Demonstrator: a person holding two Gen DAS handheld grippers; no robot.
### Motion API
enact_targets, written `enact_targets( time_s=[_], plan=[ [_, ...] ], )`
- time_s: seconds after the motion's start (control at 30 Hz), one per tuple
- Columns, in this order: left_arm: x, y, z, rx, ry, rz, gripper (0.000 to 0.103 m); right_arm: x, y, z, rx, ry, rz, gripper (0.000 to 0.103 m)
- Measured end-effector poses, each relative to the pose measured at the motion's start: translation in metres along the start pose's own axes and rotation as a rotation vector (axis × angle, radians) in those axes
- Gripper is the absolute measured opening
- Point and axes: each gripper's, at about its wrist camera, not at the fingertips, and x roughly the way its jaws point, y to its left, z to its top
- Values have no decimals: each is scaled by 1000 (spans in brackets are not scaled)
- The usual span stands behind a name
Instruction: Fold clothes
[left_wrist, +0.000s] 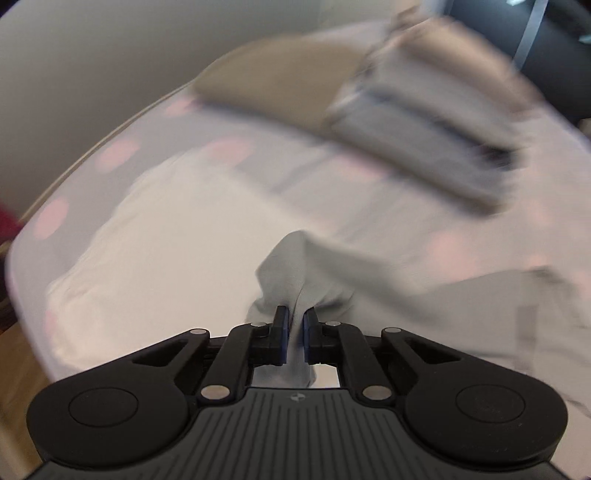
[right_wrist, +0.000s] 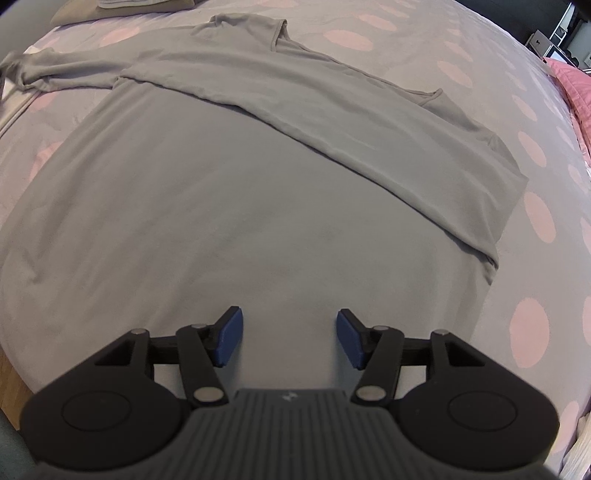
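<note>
Two claws in play, one per view. Left gripper (left_wrist: 295, 325) is clamped tight on a pinch of the grey shirt (left_wrist: 291, 266), the cloth bunched up and pulled into a peak just ahead of its blue pads. Beyond that, through heavy motion blur, lies one stack of folded clothes (left_wrist: 424, 136) up and to the right, with a tan piece (left_wrist: 273, 85) beside it on the left.

Right gripper (right_wrist: 290, 332) hangs over the same grey shirt (right_wrist: 221, 184) with its jaws standing apart, nothing between the pads (right_wrist: 232, 338), fabric below them. Out ahead, one sleeve is folded across the body and the other trails off to the far left. Around it spreads the bedspread (right_wrist: 535, 221), lilac with pink dots. One small emblem sits on each claw's ribbed body; no lettering is readable anywhere.
</note>
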Motion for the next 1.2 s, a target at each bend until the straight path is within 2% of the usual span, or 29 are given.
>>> enact_targets(
  time_s=[0.1, 0.2, 0.33, 0.5, 0.6, 0.7, 0.9, 1.03, 1.1, 1.2],
  plan=[
    [-30, -45, -3, 111, -71, -161, 6, -1, 3, 0, -8, 2, 5, 60],
    [-48, -95, -13, 235, -97, -296, 6, -2, 3, 0, -6, 5, 15, 60],
    [-61, -161, -40, 391, -72, -433, 6, -6, 0, 0, 13, -1, 16, 60],
    [-67, -237, -87, 589, -2, -566, 6, -8, 0, -2, 15, -8, 15, 60],
    [-59, -272, -120, 702, 58, -593, 6, -10, 1, -3, 10, -12, 23, 60],
    [-48, -296, -149, 795, 105, -587, 6, -11, 0, -4, 4, -14, 29, 60],
    [-25, -310, -177, 868, 169, -549, 8, -13, -1, -5, 3, -21, 36, 60],
    [-23, -310, -177, 847, 187, -565, 27, -15, -1, -3, 2, -30, 33, 60],
    [-27, -308, -174, 836, 174, -580, 46, -17, -1, -3, 6, -34, 31, 60],
    [-33, -305, -170, 839, 135, -564, 48, -18, -3, -3, 26, -43, 25, 60]
  ],
)
